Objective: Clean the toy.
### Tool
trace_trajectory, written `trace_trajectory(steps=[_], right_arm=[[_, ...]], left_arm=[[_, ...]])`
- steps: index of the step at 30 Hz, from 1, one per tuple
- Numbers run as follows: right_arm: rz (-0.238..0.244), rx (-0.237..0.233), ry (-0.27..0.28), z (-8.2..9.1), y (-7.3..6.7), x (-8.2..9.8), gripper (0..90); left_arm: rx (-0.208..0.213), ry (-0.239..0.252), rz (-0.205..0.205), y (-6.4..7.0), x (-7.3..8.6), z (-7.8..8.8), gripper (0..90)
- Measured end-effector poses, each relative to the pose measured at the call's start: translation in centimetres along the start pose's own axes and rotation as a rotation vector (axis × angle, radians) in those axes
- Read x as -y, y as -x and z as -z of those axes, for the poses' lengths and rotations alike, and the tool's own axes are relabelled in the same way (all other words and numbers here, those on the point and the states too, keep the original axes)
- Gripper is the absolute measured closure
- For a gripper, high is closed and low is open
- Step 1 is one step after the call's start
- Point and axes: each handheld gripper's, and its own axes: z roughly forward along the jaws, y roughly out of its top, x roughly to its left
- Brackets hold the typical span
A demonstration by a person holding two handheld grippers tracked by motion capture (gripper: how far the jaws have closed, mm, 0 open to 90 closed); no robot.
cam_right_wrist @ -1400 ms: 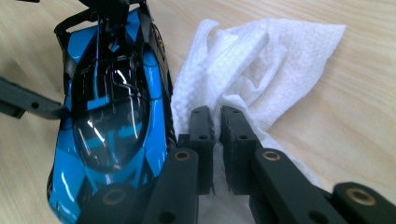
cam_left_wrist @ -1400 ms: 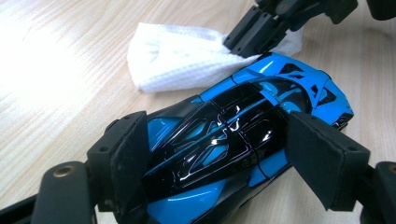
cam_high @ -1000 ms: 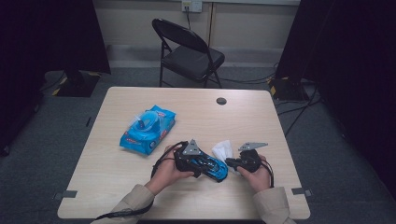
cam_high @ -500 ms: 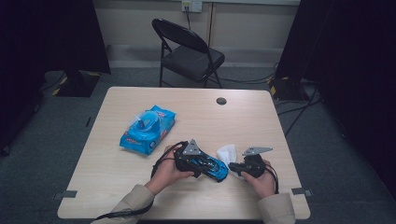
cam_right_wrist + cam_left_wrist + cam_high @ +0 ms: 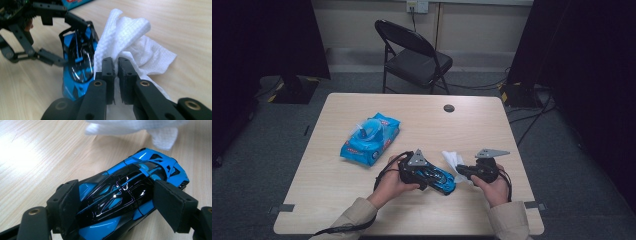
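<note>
left gripper (image 5: 115,202) clamps the toy car (image 5: 130,187); right gripper (image 5: 116,65) pinches the wipe (image 5: 130,42) beside it.

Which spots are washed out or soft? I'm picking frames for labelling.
Left gripper view: glare whitens the table, the wipe is blurred, highlights glint on the toy car. Right gripper view: near jaws soft. High view: dim edges.

Toy car (image 5: 436,177) lies on the table (image 5: 332,192) near its front edge, between the left claw's (image 5: 117,202) jaws. Wipe (image 5: 453,160) sits just right of the car, touching it, pinched in the right claw (image 5: 115,65). Wipes pack (image 5: 370,138) lies behind and left; chair (image 5: 414,55) stands beyond the table.
</note>
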Motion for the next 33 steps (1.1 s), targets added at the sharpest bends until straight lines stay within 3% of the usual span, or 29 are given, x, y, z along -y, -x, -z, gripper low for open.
trace_trajectory(steps=[11, 14, 21, 28, 33], right_arm=[[-0.014, 0.001, 0.031, -3.4, -0.6, -2.8, 83.1], [0.001, 0.000, 0.027, -4.7, -1.0, -3.4, 82.8], [0.028, -0.010, 0.002, -7.5, -2.0, -4.9, 82.8], [0.064, -0.005, -0.053, -9.4, -2.6, -5.0, 82.5], [0.049, -0.005, -0.064, -10.1, -2.4, -4.9, 82.6]], left_arm=[[0.000, 0.000, 0.001, 0.0, 0.0, 0.0, 21.8], [0.001, 0.000, 0.000, 0.0, 0.0, 0.0, 21.8], [0.003, 0.004, 0.003, 0.0, 0.0, 0.0, 21.7], [0.003, 0.010, 0.000, 0.0, 0.1, 0.0, 21.8], [0.003, 0.010, 0.002, -0.1, 0.1, 0.0, 21.6]])
